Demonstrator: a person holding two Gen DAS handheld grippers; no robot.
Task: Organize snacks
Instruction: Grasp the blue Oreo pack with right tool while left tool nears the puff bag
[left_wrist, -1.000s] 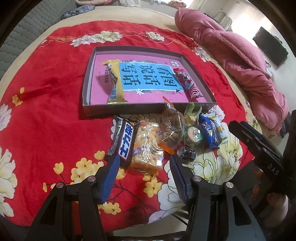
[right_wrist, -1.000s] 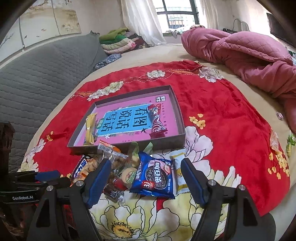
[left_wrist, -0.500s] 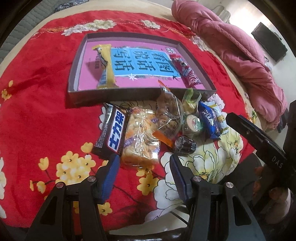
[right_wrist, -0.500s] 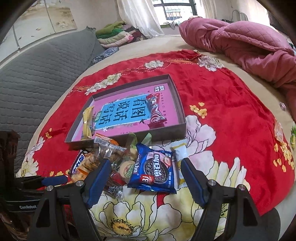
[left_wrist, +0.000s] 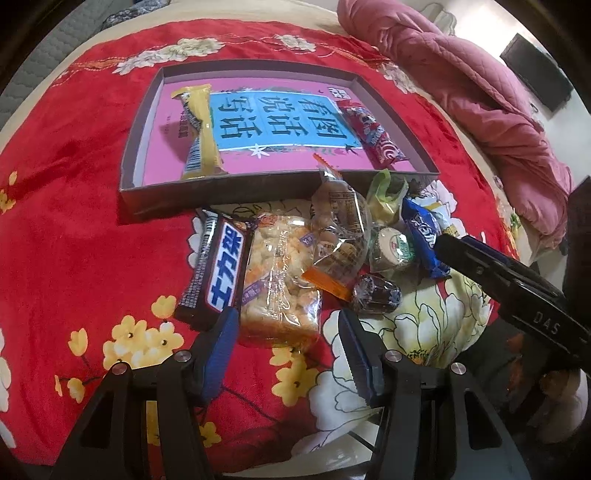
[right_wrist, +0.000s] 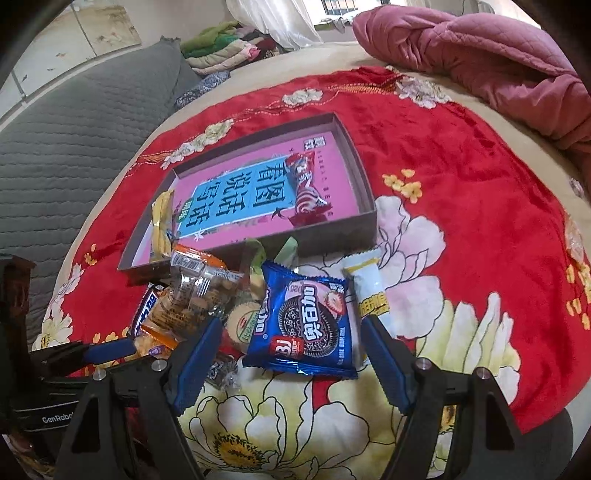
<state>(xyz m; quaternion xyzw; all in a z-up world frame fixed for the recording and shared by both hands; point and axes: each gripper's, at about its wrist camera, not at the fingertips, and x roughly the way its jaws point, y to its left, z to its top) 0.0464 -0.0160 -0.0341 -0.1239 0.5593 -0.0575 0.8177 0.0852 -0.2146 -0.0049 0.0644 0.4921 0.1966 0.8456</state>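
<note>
A heap of snacks lies on a red flowered blanket (left_wrist: 74, 229) in front of a shallow box (left_wrist: 136, 147) (right_wrist: 364, 177). Inside the box are a yellow bar (left_wrist: 201, 133) and a red wrapped candy (left_wrist: 373, 129). My left gripper (left_wrist: 286, 325) stands open just short of a clear pack of orange puffed snack (left_wrist: 277, 280), beside a black bar (left_wrist: 218, 273). My right gripper (right_wrist: 290, 332) is open over the blue cookie pack (right_wrist: 306, 325), whose near end lies between the fingers untouched. A white and yellow stick pack (right_wrist: 369, 288) lies to its right.
A clear bag with an orange edge (left_wrist: 340, 240), a round green-lidded cup (left_wrist: 391, 247), a dark wrapped sweet (left_wrist: 375, 295) and a green wrapper (left_wrist: 386, 192) crowd the heap. A pink quilt (right_wrist: 480, 48) lies at the right, a grey padded headboard (right_wrist: 74, 129) at the left.
Both grippers have sunk toward the snack heap, so the packs look larger and nearer. Neither gripper's jaws have changed, and no snack has moved.
</note>
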